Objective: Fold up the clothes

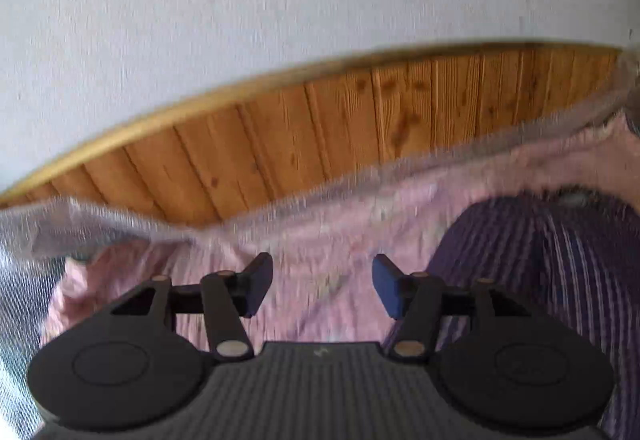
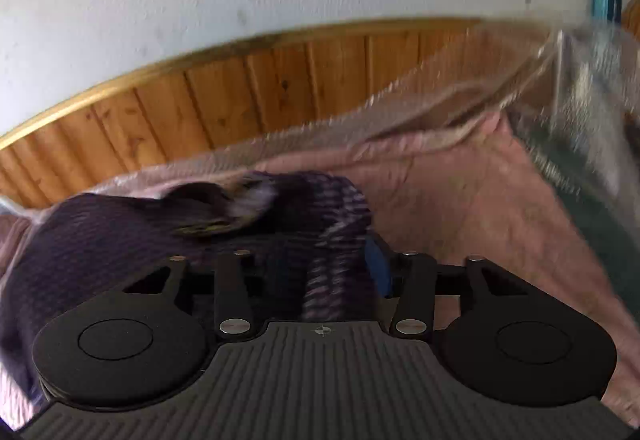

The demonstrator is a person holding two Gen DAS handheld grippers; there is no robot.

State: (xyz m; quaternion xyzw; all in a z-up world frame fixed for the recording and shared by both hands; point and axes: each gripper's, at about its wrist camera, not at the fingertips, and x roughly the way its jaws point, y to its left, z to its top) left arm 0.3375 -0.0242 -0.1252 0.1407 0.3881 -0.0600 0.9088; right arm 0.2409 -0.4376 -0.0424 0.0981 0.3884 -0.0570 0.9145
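Pink sheet (image 1: pixel 320 224) | left hand-held gripper (image 1: pixel 322 286) released | right hand-held gripper (image 2: pixel 320 272) grasping blurred purple garment (image 2: pixel 120 240)

Striped garment (image 2: pixel 120 240) hides one of the fingers (blurred).

Soft, even daylight fills both views; the white wall (image 1: pixel 280 0) is bright without glare, and shadows are faint; motion blur smears the pink sheet (image 1: pixel 340 232) and the striped purple garment (image 2: pixel 120 240), worst toward the right edge of the right wrist view; the wooden panelling (image 1: pixel 320 136) bows in a strong fisheye curve; the near black gripper bodies stay fairly sharp; corners darken slightly.
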